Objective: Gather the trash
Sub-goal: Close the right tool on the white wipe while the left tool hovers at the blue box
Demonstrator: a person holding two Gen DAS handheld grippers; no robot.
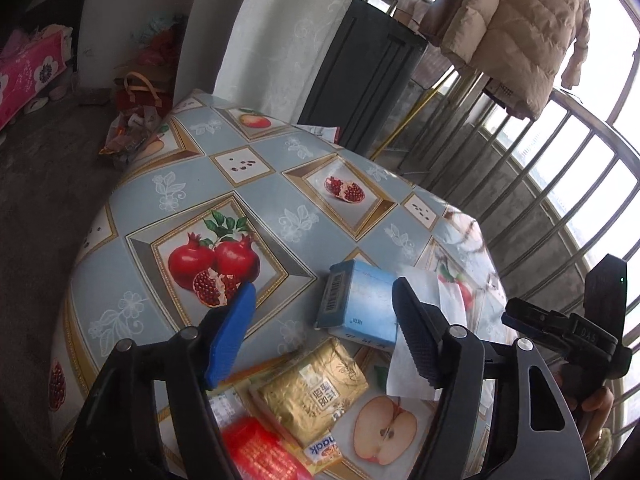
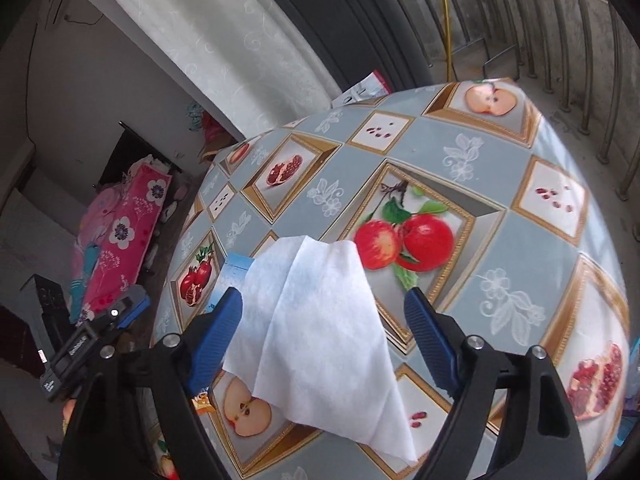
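Two grippers hover over a table [image 1: 168, 184] covered in a glossy oilcloth printed with framed pomegranates, apples and pale flower sprigs on grey-blue squares. Near the left gripper [image 1: 324, 332], whose ribbed blue and black pads stand apart with nothing pressed between them, the trash lies in a loose cluster: a light blue cardboard box [image 1: 360, 304] with a barcode on its end, a crinkled gold foil packet [image 1: 312, 392] lying flat just nearer than the box, a red plastic wrapper [image 1: 260, 452] and a small snack packet [image 1: 324, 452] at the near edge. To the right of the box lies a white tissue [image 2: 320, 332], thin and soft, with a faint embossed texture, draped in folds on the cloth. The right gripper [image 2: 324, 332] has its blue ribbed pads spread either side of this tissue without pinching it. Beyond the table's far edge stand a tall dark bin [image 1: 360, 76], a pale patterned curtain [image 1: 288, 32] and metal railings [image 1: 560, 168], with a quilted beige coat [image 1: 516, 28] hanging above.
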